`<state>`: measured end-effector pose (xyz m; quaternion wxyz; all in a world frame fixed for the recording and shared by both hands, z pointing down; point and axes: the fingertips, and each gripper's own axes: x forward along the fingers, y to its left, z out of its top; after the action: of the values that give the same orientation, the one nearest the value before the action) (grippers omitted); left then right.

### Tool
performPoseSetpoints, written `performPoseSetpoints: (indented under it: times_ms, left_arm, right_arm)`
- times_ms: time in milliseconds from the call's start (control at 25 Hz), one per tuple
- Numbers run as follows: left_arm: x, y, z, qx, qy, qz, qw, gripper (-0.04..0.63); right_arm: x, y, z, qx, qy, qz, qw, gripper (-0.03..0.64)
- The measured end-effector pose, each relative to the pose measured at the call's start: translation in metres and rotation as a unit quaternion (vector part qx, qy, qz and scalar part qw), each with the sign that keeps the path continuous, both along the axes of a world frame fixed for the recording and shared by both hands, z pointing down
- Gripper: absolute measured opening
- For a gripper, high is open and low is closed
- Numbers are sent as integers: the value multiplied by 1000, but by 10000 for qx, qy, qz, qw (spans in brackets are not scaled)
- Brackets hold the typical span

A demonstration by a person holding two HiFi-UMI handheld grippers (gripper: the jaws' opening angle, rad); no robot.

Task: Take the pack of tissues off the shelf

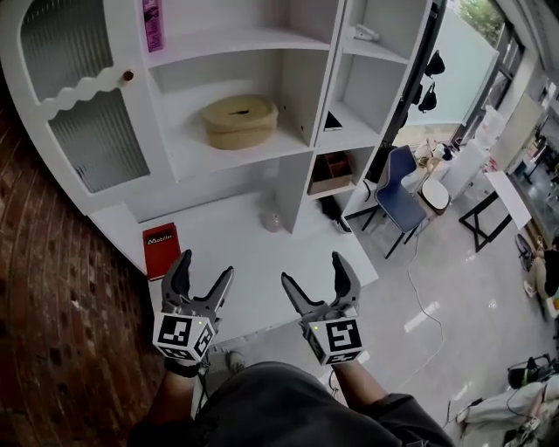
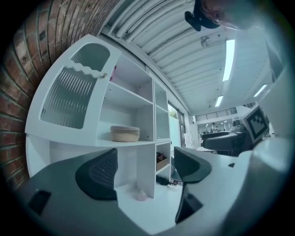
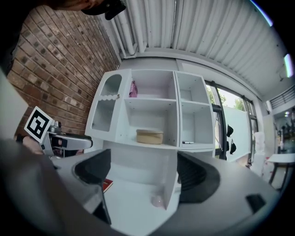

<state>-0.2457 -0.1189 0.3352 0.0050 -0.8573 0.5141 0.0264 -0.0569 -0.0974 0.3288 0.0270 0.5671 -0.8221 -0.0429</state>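
Observation:
The pink pack of tissues (image 1: 152,22) stands upright at the left of the top open shelf of the white shelf unit (image 1: 314,83). The right gripper view shows the pack (image 3: 133,88) high up, and the left gripper view shows only a sliver of it (image 2: 113,73). My left gripper (image 1: 205,266) and right gripper (image 1: 312,269) hover side by side over the front of the unit's low counter (image 1: 244,240), far below the pack. Both are open with nothing between their jaws, as seen for the left gripper (image 2: 144,173) and the right gripper (image 3: 145,175).
A round beige box (image 1: 240,120) sits on the middle shelf. A red book (image 1: 161,248) lies at the counter's left and a small pale pink object (image 1: 272,222) sits by the divider. A brick wall (image 1: 52,288) is to the left, a blue chair (image 1: 400,188) to the right.

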Motion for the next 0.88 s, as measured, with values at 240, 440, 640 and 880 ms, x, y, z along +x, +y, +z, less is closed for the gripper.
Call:
performPoseSetpoints:
  times_ms: [240, 440, 640, 880]
  left_arm:
    - [-26, -46, 1, -35, 19, 119, 9999, 380]
    - [-25, -72, 9, -136, -14, 66, 9999, 380]
    - [-15, -99, 6, -72, -103, -215, 9997, 380]
    - [15, -143, -15, -62, -154, -283, 9995, 382]
  right_arm:
    - [-23, -42, -3, -11, -10, 181, 9998, 448]
    - [-20, -74, -2, -10, -42, 140, 9999, 448]
    - [-12, -114, 1, -13, -66, -196, 9998, 448]
    - [6, -170, -14, 12, -117, -668, 9977, 448]
